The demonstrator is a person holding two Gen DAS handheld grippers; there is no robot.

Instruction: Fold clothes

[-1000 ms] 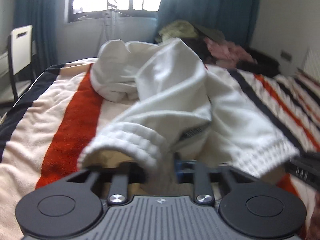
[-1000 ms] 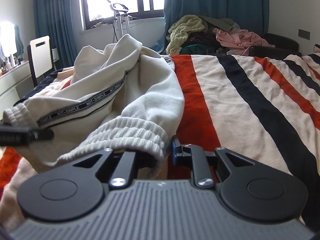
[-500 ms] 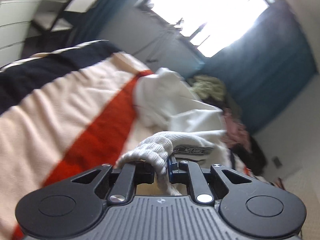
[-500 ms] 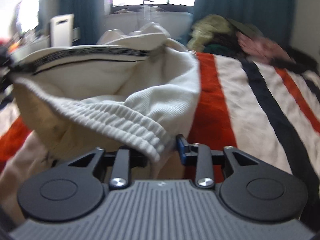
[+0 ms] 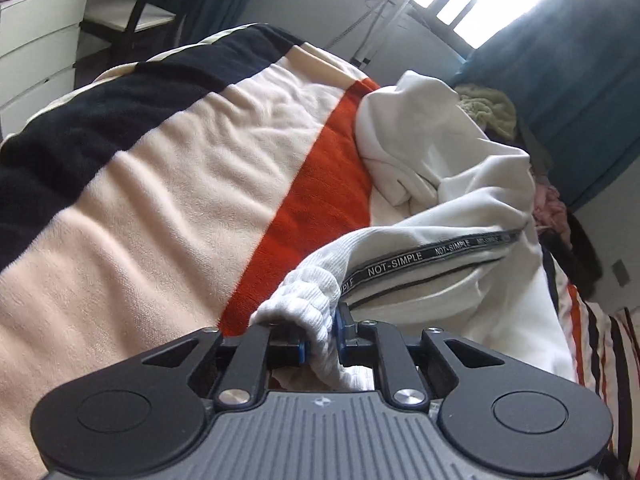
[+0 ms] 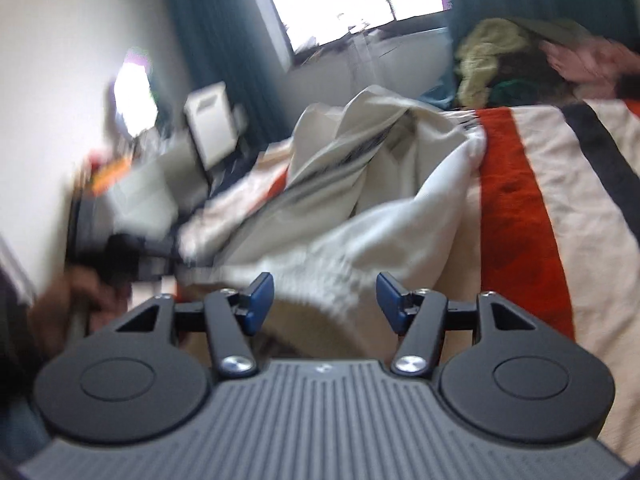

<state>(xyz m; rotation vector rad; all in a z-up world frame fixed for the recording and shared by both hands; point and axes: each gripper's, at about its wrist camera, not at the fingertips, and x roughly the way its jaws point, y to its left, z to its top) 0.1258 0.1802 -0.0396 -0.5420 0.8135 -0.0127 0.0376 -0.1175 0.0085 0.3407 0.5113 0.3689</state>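
1. Closest in, the left gripper is pinching the ribbed cuff of a cream sweatshirt; the thick knit is bunched tight between the blue pads.
2. Over on the right gripper, the jaws are opening. Cloth sits between the blue pads, but they stand clear of it on both sides, so nothing is clamped. That view is smeared, so the fabric's detail is hard to read.
3. Here's the relation that matters: from the left pinch the sleeve runs up and to the right, its long axis marked by a black printed tape heading toward the garment's body. By my read, the left hand is the only one holding cloth, so it steers whatever comes next; the right must find a fresh hold.
4. The sweatshirt looks soft and heavy, fleecy in the body, corrugated at the cuff, and it lies in a loose crumpled mound, not flat yet.
5. It all rests on a bed under a plush striped blanket with cream, orange-red and black bands.
6. Far back, a heap of other clothes sits at the bed's far end below teal curtains and a bright window.
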